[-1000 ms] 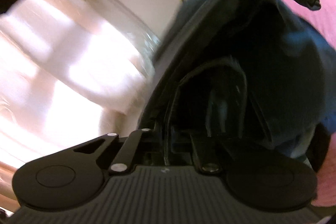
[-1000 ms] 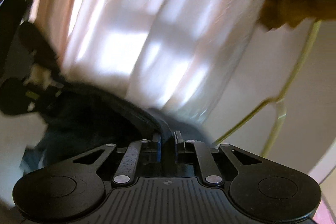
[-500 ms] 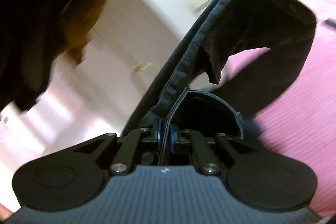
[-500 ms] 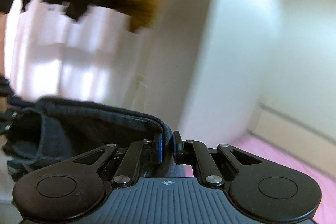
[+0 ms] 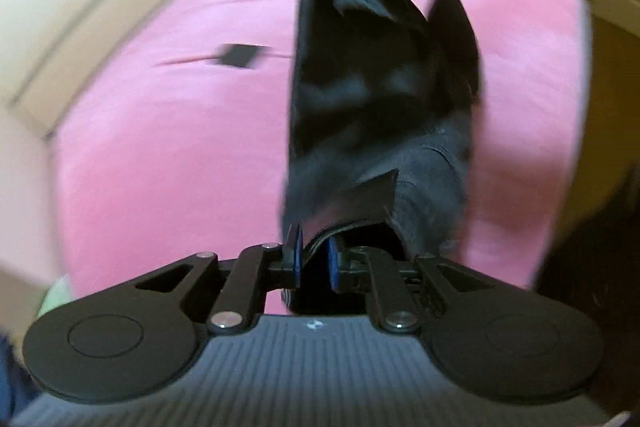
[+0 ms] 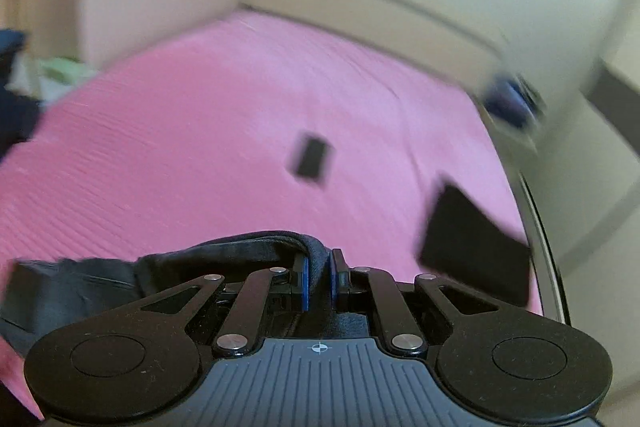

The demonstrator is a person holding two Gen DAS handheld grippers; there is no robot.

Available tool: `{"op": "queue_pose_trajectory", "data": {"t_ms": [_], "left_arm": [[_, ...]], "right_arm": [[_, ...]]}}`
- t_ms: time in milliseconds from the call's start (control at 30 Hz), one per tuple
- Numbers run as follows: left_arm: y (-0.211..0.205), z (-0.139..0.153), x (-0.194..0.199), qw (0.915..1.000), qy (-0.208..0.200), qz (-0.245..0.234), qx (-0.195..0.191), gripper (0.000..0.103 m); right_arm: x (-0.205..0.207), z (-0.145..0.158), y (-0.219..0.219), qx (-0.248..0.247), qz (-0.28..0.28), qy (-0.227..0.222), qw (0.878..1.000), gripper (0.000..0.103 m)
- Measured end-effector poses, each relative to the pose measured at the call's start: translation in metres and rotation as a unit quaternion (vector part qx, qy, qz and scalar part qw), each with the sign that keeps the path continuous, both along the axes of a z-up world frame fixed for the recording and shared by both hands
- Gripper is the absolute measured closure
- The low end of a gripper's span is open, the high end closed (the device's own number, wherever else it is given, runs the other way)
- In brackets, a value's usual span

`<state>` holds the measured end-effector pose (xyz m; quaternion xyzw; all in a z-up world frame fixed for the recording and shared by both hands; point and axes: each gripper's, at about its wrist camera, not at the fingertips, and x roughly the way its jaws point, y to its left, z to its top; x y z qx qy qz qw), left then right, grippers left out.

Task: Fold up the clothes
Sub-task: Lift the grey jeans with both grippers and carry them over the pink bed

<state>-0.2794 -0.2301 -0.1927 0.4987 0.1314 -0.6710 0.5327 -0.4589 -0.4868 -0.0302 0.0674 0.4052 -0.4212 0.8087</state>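
Pink bedding (image 5: 180,155) is lying under us. We are pinching dark trousers (image 5: 380,87) in our left gripper (image 5: 313,259) and right gripper (image 6: 318,281), a black card (image 6: 313,159) sitting toward twelve o'clock.

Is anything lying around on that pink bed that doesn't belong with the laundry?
Yes: a small flat black rectangular object lies alone mid-bed on the pink cover, too blurred to identify. If the dark garment pinched by the left gripper and right gripper is spread there, it would likely cover it.
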Motion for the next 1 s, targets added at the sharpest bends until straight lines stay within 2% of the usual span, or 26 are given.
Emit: {"op": "queue_pose_trajectory", "data": {"t_ms": [67,167,267,367,400,433,600,667,733,867,1000], "left_arm": [[-0.006,0.008,0.013,0.9999,0.006,0.003,-0.01,0.103],[-0.005,0.022,0.04,0.9996,0.011,0.012,-0.025,0.103],[-0.022,0.043,0.077,0.999,0.012,0.031,-0.03,0.102],[-0.026,0.045,0.105,0.9978,0.03,0.055,-0.021,0.095],[-0.025,0.041,0.109,0.9973,0.037,0.06,-0.019,0.091],[-0.024,0.034,0.111,0.9968,0.044,0.065,-0.016,0.081],[-0.028,-0.009,0.094,0.9951,0.073,0.062,0.025,0.061],[-0.032,-0.032,0.081,0.994,0.081,0.055,0.049,0.058],[-0.038,-0.048,0.071,0.9924,0.088,0.057,0.064,0.05],[-0.069,-0.086,0.055,0.9872,0.108,0.086,0.08,0.04],[-0.101,-0.114,0.048,0.9802,0.113,0.13,0.097,0.038]], "right_arm": [[-0.033,0.004,0.006,0.01,-0.046,-0.004,0.999,0.095],[-0.06,0.011,0.019,0.021,-0.103,-0.024,0.994,0.095],[-0.062,0.013,0.022,0.027,-0.127,-0.022,0.991,0.095],[-0.047,0.014,0.02,0.032,-0.133,-0.013,0.991,0.095],[-0.043,0.013,0.021,0.033,-0.131,-0.007,0.991,0.095],[-0.039,0.011,0.023,0.034,-0.129,-0.002,0.991,0.095],[-0.037,-0.001,0.024,0.05,-0.12,0.038,0.991,0.095],[-0.041,-0.024,0.02,0.064,-0.118,0.063,0.989,0.096],[-0.056,-0.039,0.01,0.087,-0.123,0.084,0.985,0.096],[-0.085,-0.065,-0.022,0.134,-0.111,0.107,0.979,0.095],[-0.101,-0.092,-0.048,0.159,-0.046,0.12,0.979,0.095]]}}
